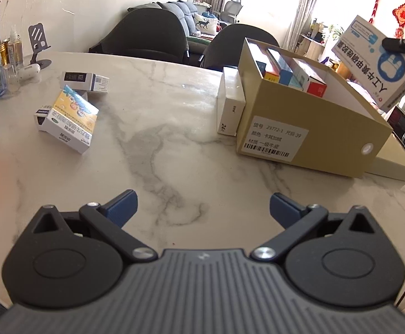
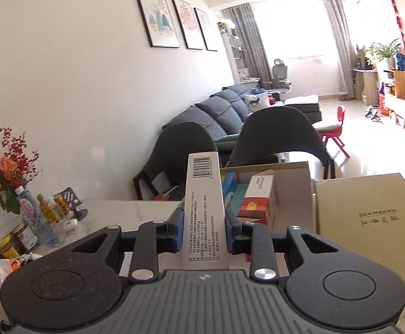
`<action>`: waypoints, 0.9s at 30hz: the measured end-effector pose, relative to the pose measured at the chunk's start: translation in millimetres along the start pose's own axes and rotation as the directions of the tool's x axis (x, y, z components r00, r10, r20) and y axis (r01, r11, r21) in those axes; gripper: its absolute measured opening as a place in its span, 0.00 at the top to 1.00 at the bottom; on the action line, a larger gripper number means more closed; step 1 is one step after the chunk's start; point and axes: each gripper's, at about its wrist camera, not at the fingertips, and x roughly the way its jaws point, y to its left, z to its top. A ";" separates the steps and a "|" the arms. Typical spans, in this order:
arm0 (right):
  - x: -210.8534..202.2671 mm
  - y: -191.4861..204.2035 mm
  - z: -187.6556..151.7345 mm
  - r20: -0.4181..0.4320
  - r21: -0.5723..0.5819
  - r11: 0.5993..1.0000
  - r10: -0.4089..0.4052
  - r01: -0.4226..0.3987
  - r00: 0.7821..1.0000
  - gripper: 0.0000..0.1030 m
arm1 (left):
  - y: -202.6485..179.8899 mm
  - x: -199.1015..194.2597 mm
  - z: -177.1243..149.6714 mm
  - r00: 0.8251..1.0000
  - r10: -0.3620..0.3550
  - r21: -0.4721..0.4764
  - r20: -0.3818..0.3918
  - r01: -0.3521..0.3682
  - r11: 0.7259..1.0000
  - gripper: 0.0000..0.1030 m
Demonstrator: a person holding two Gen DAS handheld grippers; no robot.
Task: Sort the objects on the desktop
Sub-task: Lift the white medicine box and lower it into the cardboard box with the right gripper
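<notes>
Medicine box (image 2: 204,211) sits squeezed between the pads of the right gripper (image 2: 204,232), up in the air near the open cardboard box (image 1: 308,128) — other packs stand inside. Left gripper (image 1: 203,207) hangs wide open over the marble table (image 1: 160,139), holding nothing.

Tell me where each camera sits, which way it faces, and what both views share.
Left wrist: behind the open left tool, low over the table, facing the cardboard box and chairs.
Right wrist: behind the right tool, shut on a medicine box, raised, facing the sofa.
Shared: cardboard box, medicine box, chairs.
</notes>
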 end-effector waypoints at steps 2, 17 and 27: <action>6.9 -11.4 1.5 0.006 0.032 0.999 -0.038 0.038 0.999 0.69 | -2.1 3.1 0.6 1.000 0.001 0.011 -0.009 -0.001 1.000 0.00; 127.2 -40.1 3.9 -0.107 0.005 0.970 -0.241 0.243 0.965 0.69 | 7.9 14.9 5.1 0.999 0.013 -0.018 -0.038 -0.014 1.000 0.00; 195.8 -54.5 12.0 -0.197 0.081 0.955 -0.264 0.285 0.944 0.69 | 5.9 25.3 13.4 0.998 0.015 -0.008 -0.054 -0.015 1.000 0.00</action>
